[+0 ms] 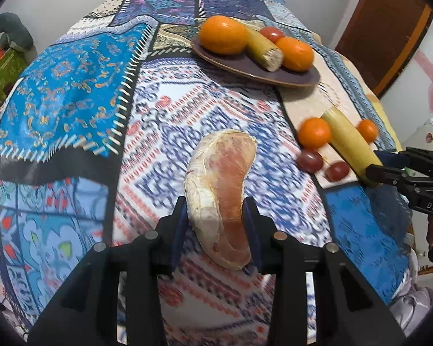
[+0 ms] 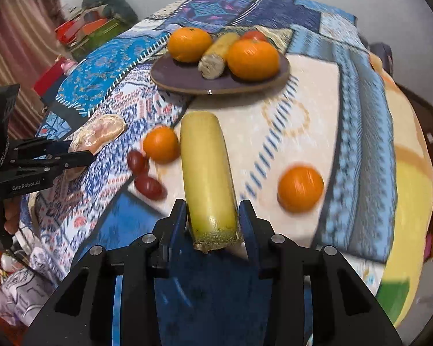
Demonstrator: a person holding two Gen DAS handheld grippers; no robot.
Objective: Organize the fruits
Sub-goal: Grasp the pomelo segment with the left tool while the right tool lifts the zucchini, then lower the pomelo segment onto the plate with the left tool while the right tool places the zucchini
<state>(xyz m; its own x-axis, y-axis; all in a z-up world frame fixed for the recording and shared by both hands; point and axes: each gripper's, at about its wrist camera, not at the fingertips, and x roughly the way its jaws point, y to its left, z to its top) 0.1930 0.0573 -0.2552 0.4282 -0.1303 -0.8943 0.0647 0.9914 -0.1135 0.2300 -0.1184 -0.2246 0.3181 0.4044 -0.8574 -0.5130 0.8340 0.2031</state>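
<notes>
Patterned cloth (image 1: 72,86); both grippers angled downward

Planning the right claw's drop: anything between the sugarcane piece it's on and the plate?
No. The sugarcane piece has bare cloth ahead up to the plate. The small orange and grapes lie off to one side.

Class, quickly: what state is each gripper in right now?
Left gripper: closed on the pink peeled pomelo segment.
Right gripper: closed on the pale yellow-green sugarcane piece.
</notes>
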